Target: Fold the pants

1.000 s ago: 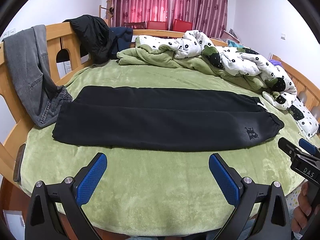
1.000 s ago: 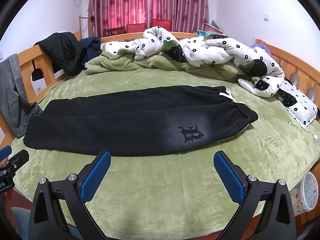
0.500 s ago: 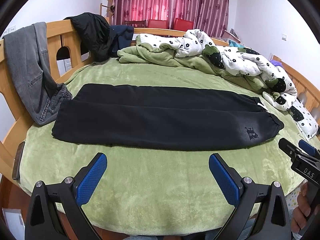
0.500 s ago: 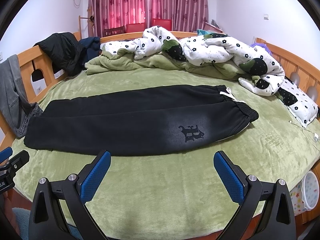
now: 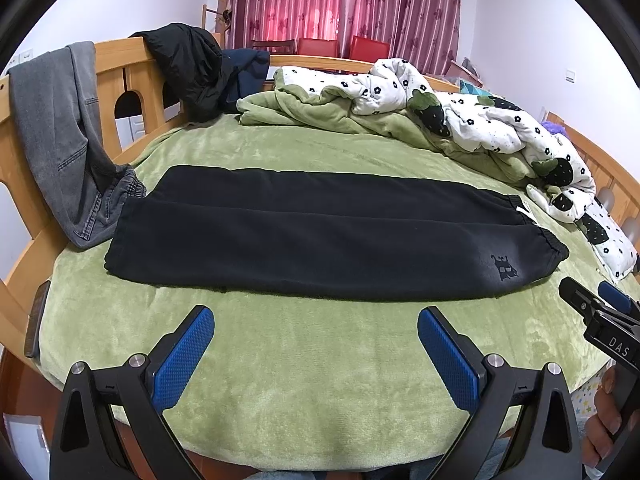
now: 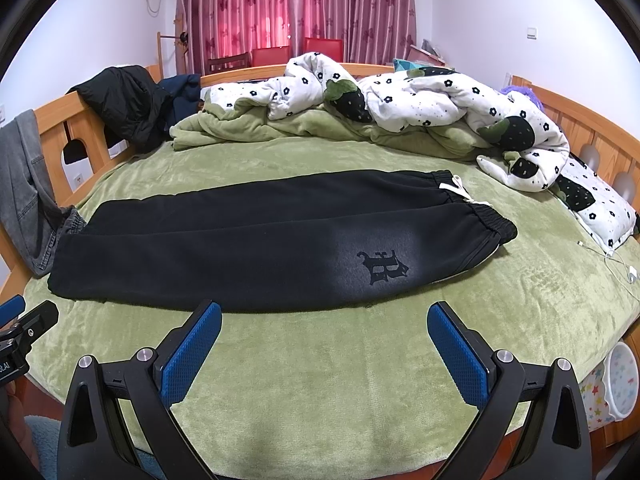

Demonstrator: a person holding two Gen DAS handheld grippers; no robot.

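**Pants flat on the bed, both claws empty**

A green plush blanket (image 5: 320, 360) covers the wooden bed. The black fleece pants (image 5: 320, 236) lie flat just ahead of the left gripper (image 5: 316, 342) and right gripper (image 6: 324, 338), untouched. Both spread wide, holding nothing.

Grey jeans (image 5: 60, 136) over wooden bedrail (image 5: 116, 54)

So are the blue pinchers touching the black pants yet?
Apart. In the left wrist view, green blanket shows between the left gripper and the black pants; the right wrist view shows the same gap before the right gripper.
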